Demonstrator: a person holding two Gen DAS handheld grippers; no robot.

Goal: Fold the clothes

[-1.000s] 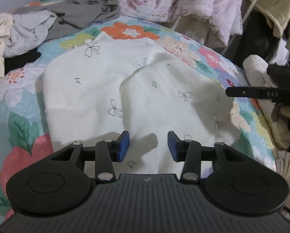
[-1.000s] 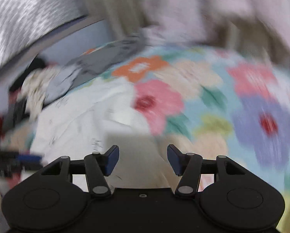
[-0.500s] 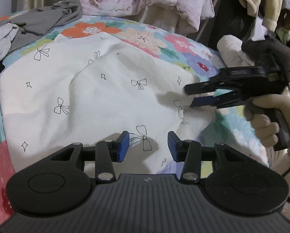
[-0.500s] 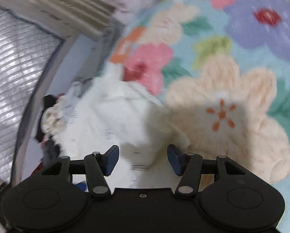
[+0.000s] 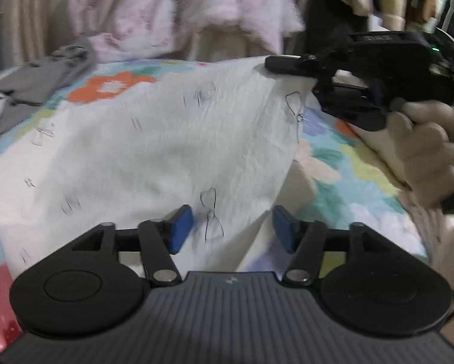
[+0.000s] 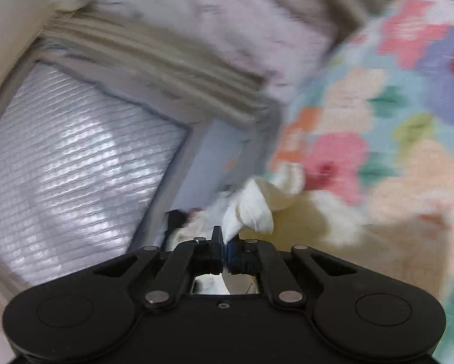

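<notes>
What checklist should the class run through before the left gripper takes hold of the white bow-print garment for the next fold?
1. Right gripper shut on the white garment: ok, its jaws have just closed on a corner.
2. That corner lifted off the floral blanket: ok.
3. Left gripper open: ok, its jaws have just widened.
4. Garment edge between the left pads: ok, but not pinched.
5. Grey clothing apart from the garment: ok.
6. Garment's far edge lying flat: cannot tell.

Both grippers are matte black with blue pads (image 5: pixel 181 227), silver pivot screws and ribbed grey housing; the right gripper (image 5: pixel 275 64) shows a green light.
</notes>
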